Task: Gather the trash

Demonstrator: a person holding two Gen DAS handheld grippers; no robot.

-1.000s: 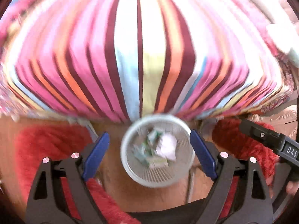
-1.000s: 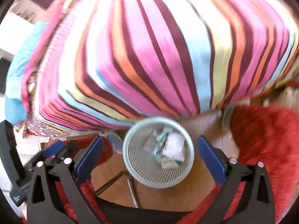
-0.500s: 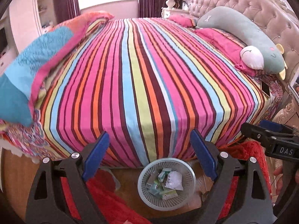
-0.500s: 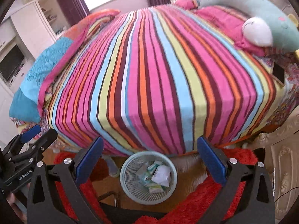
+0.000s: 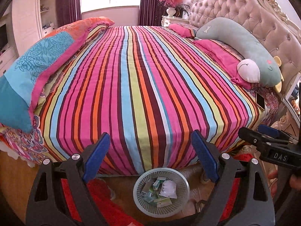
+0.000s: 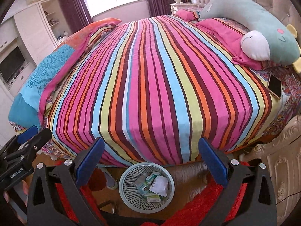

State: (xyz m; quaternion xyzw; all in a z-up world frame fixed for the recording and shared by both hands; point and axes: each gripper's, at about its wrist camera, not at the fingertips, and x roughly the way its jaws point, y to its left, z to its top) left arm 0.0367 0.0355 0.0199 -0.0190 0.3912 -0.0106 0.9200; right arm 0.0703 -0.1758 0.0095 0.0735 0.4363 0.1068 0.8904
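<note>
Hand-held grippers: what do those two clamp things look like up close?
Each hand-held gripper, left and right, is a black plastic frame with triangular cut-outs and silver bolts, ending in two blue fingers. White lettering marks their sides: "DAS" on the right one, "GenRobot.AI" on the left.

1. The striped bedspread (image 5: 143,86) is matt woven cloth.
2. The basket (image 6: 128,192) is pale perforated plastic, holding a crumpled paper bag (image 6: 160,184) and small cardboard cartons (image 6: 150,178).
3. The headboard (image 5: 250,17) is tufted, faintly glossy upholstery.
4. The rug (image 6: 203,205) is shaggy red pile.
5. The floor (image 5: 13,179) is smooth wood.
6. The plush pillow (image 6: 244,18) looks soft and matt.
</note>
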